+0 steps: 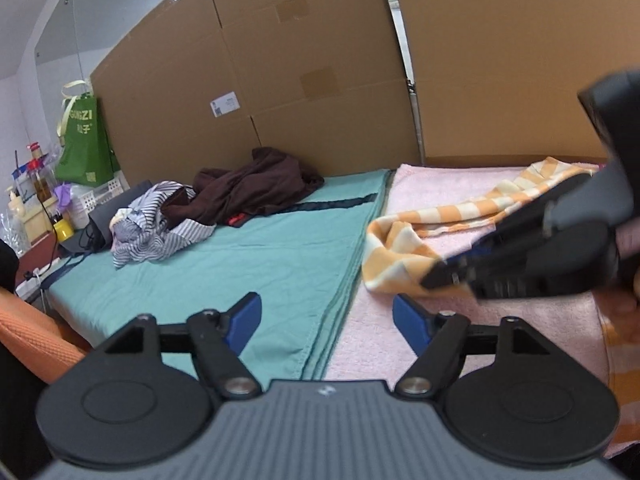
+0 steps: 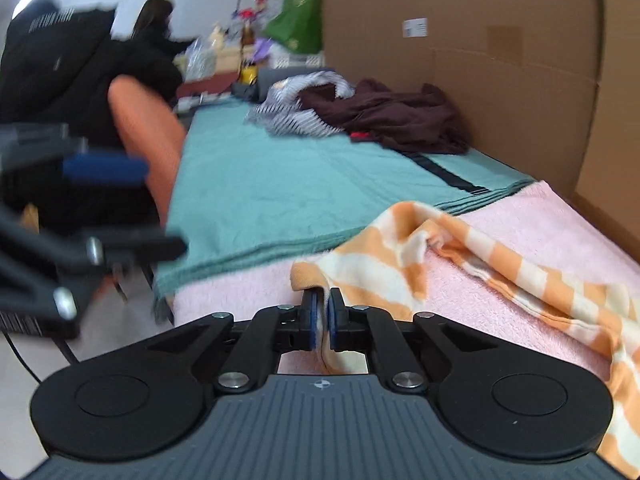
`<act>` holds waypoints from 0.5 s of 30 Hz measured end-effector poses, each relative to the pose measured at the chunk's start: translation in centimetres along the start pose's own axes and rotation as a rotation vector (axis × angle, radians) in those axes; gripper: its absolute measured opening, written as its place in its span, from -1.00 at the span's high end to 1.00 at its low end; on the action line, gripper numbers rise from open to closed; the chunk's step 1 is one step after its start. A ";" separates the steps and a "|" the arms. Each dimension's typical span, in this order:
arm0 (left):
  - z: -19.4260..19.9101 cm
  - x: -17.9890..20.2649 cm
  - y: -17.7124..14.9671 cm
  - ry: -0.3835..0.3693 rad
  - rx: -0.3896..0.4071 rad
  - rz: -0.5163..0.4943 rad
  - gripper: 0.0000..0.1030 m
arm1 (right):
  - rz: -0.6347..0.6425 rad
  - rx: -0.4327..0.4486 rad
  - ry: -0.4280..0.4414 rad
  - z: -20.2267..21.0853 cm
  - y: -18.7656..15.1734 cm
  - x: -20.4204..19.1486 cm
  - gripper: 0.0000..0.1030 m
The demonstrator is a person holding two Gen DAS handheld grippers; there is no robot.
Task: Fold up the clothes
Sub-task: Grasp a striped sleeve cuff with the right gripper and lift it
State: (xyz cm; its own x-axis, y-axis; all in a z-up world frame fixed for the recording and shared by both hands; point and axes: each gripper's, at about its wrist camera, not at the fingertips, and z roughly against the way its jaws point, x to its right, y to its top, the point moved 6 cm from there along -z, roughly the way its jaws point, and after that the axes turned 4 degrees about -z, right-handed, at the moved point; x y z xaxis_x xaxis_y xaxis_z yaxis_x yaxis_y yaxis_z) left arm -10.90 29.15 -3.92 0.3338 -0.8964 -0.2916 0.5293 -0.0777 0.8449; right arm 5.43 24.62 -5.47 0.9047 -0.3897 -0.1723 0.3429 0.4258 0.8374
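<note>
Lying crumpled across the pink towel (image 2: 532,240) on the right side of the bed: the orange-and-white striped cloth (image 2: 384,264), one end bunched toward the near left and the rest trailing off to the far right. Pinching the near edge of that cloth between blue pads: the right gripper (image 2: 322,316), fingers (image 2: 309,322) drawn close together with a fold of fabric caught in the narrow gap and hanging down behind them. Showing as well in the left wrist view, blurred, reaching in from the right with its tip on the striped cloth (image 1: 404,256).

Hovering over the seam where the pink towel (image 1: 384,344) meets the green sheet (image 1: 248,256): the left gripper (image 1: 326,316), fingers (image 1: 246,318) standing wide apart, nothing between them, pads touching no fabric. Appearing also as a dark blur with a blue pad at the left edge of the right wrist view.

Spreading flat over the left part of the bed: the green sheet (image 2: 288,192). Heaped at its far end, near the cardboard wall (image 1: 320,80): a dark brown garment (image 1: 256,188) and, just beside it on the left, a blue-and-white striped shirt (image 1: 156,228), the two touching. Standing beyond them at the far left: a green bag (image 1: 82,140). Bending over a cluttered surface far off in the right wrist view: a person in dark clothing (image 2: 156,28).
</note>
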 end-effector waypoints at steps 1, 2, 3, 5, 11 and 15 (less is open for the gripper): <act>-0.2 0.4 -0.1 -0.007 -0.002 -0.003 -0.67 | -0.052 0.015 0.015 0.4 0.6 0.5 0.90; -0.5 0.9 -0.1 -0.019 -0.006 -0.004 -0.69 | -0.099 0.032 0.033 0.8 1.3 0.9 0.90; -0.8 1.5 0.0 -0.034 -0.011 -0.004 -0.69 | -0.149 0.052 0.052 1.3 2.2 1.4 0.90; -1.3 2.6 0.1 -0.064 -0.020 -0.003 -0.69 | -0.245 0.093 0.079 2.5 4.5 2.7 0.90; -3.0 6.6 2.5 -0.238 0.003 0.032 -0.69 | -0.452 0.225 0.116 7.0 12.7 6.3 0.90; -4.2 9.7 4.4 -0.345 0.030 0.034 -0.69 | -0.487 0.356 0.137 10.8 16.5 7.5 0.90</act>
State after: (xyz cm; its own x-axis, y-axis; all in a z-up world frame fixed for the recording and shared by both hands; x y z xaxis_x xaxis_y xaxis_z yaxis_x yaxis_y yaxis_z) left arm -2.07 21.94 -4.87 0.0642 -0.9930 -0.0987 0.4974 -0.0539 0.8658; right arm 15.15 19.92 12.67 0.6982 -0.3522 -0.6233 0.6402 -0.0826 0.7638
